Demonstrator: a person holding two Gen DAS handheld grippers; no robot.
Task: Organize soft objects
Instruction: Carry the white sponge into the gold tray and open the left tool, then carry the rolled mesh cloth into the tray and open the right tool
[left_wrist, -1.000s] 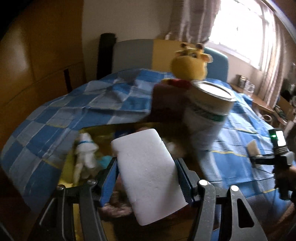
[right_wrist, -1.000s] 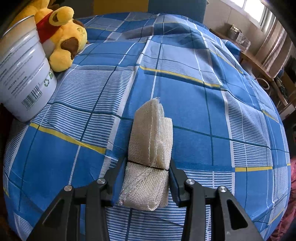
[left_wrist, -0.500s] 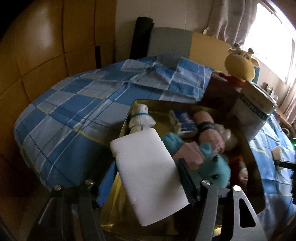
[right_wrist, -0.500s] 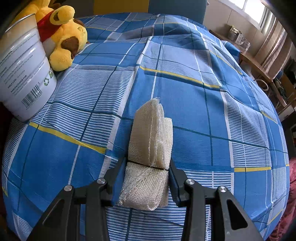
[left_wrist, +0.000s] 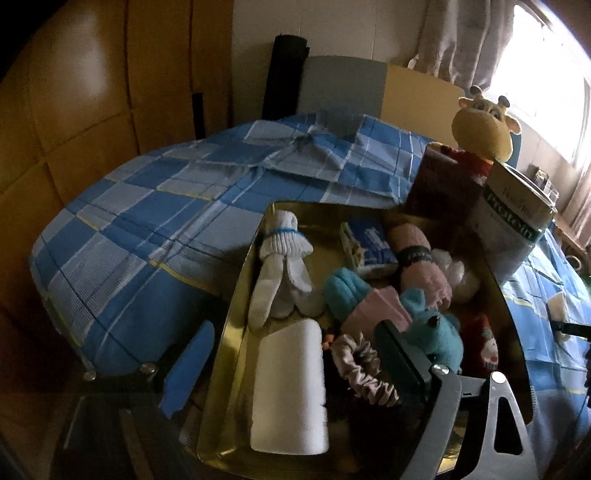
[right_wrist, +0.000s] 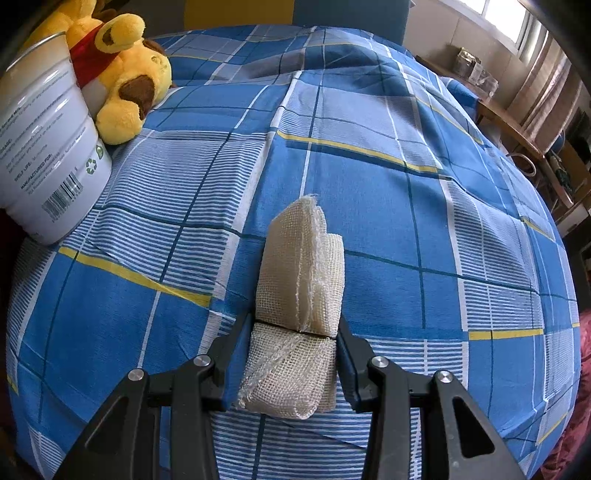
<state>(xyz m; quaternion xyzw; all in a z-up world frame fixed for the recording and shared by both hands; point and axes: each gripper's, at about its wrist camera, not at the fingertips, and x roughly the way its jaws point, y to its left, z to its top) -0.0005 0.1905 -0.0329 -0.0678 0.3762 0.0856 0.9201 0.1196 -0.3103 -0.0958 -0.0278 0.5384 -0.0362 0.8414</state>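
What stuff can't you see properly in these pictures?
- Left wrist view: small red toy in the gold tray, too dark to identify.
- Left wrist view: pink plush, half buried under other toys.
- Right wrist view: white tin, its small print unreadable, cut by the left edge.

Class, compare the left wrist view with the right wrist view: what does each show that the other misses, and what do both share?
Only the left wrist view shows the gold metal tray holding a white foam block, a rolled white sock, a teal plush toy and a pink scrunchie; the left gripper has just been opening, its pads clear of the block.

Only the right wrist view shows the right gripper shut on a cream gauze bandage roll.

Both show the blue checked bedsheet, the white tin can and the yellow plush toy.
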